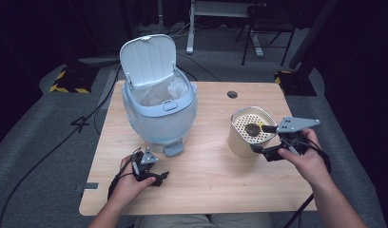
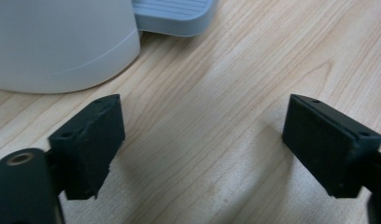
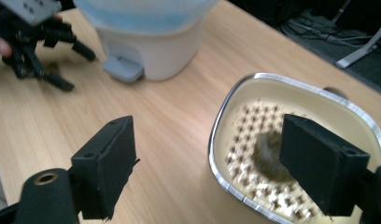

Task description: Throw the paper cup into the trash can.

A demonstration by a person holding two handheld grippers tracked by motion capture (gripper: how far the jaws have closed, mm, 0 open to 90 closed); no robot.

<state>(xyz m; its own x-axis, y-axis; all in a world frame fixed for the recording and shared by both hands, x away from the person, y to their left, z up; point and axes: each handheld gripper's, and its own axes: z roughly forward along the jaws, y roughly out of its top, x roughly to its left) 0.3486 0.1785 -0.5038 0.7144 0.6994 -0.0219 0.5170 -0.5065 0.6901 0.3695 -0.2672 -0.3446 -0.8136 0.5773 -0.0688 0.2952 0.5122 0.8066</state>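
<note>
A white and pale blue pedal bin [image 1: 159, 111] stands at the table's back left with its lid [image 1: 147, 59] up and a crumpled liner inside. My left gripper [image 1: 162, 177] rests on the wood just in front of the bin's grey pedal [image 1: 173, 149], open, with bare wood between its jaws [image 2: 202, 149]. At the right stands a cream container [image 1: 239, 137] with a perforated insert; a dark lump [image 1: 253, 128] and a yellow scrap lie on it. My right gripper [image 1: 261, 138] is open astride the container's near rim [image 3: 216, 140], one jaw over the lump [image 3: 268, 149], the other outside the wall.
The wooden table [image 1: 206, 190] has a cable hole [image 1: 232, 94] at the back. Around it are grey floor, cables, a yellow-black striped base [image 1: 68, 83] and chair legs behind. The right gripper view also shows the bin [image 3: 146, 32], its pedal [image 3: 123, 67] and my left gripper [image 3: 76, 70].
</note>
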